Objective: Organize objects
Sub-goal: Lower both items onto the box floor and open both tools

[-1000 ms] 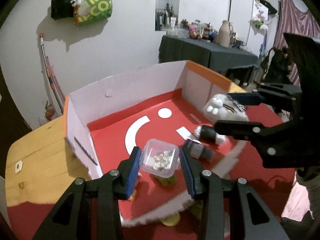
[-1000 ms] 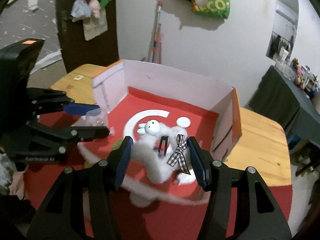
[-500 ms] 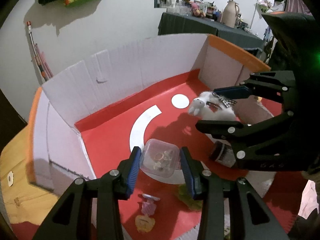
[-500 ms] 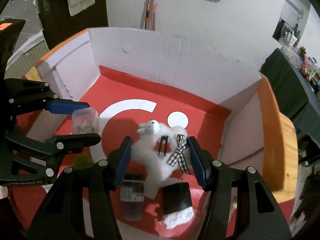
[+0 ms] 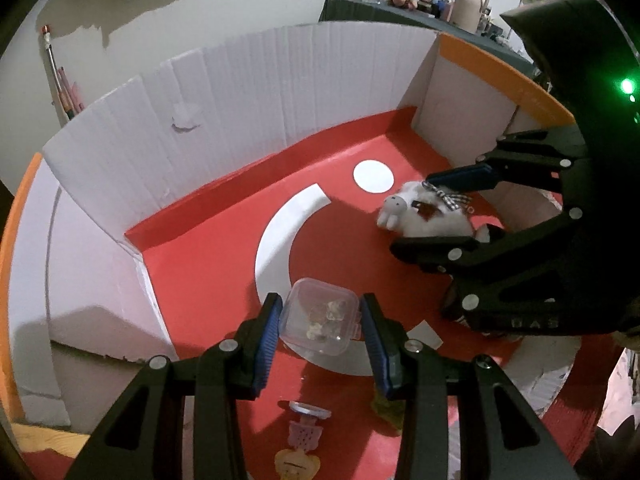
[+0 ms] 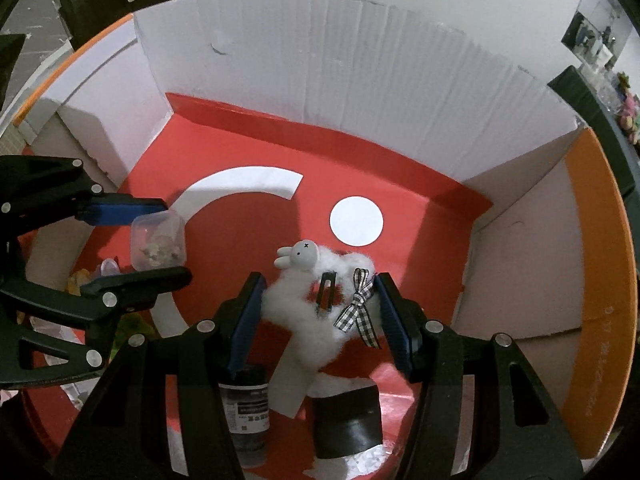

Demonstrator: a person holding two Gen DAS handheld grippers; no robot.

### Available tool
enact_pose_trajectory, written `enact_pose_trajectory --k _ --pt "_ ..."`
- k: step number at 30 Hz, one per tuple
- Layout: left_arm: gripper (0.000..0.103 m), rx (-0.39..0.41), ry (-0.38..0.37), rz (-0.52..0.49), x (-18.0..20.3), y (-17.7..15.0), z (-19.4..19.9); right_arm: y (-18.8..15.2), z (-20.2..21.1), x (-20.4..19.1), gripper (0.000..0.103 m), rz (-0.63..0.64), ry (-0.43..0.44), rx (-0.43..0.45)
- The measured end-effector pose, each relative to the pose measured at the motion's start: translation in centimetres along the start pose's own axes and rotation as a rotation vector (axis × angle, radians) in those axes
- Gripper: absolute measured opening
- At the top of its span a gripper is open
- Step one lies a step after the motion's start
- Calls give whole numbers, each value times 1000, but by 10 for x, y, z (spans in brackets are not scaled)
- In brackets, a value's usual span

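Inside the cardboard box (image 6: pixel 400 80), above its red floor with the white arc and dot, the left gripper (image 5: pixel 322 322) has its jaws partly closed on a small clear plastic case (image 5: pixel 322 316) holding small bits, near the box's left wall. Beside it, toward the right wall, the right gripper (image 6: pixel 318 312) has its jaws clamped on a fluffy white bunny charm (image 6: pixel 308 304) with a checked bow, above a dark bottle (image 6: pixel 246 404) and a black cylinder (image 6: pixel 346 420) lying at the near edge.

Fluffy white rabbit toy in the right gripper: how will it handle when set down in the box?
The rabbit toy looks soft and probably light: its fluff bulges between the right gripper's pads. Likely floppy, so it may slump rather than stand. Its checked ribbon hangs loose and could snag a pad on release.
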State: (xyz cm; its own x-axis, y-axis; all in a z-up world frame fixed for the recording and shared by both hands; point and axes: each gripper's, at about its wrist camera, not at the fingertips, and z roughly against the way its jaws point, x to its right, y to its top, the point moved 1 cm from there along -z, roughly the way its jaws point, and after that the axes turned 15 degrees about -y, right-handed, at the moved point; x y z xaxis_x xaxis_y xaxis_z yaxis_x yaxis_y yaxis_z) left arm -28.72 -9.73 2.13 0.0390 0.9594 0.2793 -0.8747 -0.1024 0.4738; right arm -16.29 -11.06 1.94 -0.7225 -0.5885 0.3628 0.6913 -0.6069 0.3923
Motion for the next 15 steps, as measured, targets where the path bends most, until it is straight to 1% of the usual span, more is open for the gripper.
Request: enact_pose_trajectory --k 6,15 --pt "42 -29 4 21 -3 -1 -4 -4 -6 4 54 -4 14 -37" --pt "42 -37 25 9 1 -6 -2 -10 -5 7 55 2 9 -40"
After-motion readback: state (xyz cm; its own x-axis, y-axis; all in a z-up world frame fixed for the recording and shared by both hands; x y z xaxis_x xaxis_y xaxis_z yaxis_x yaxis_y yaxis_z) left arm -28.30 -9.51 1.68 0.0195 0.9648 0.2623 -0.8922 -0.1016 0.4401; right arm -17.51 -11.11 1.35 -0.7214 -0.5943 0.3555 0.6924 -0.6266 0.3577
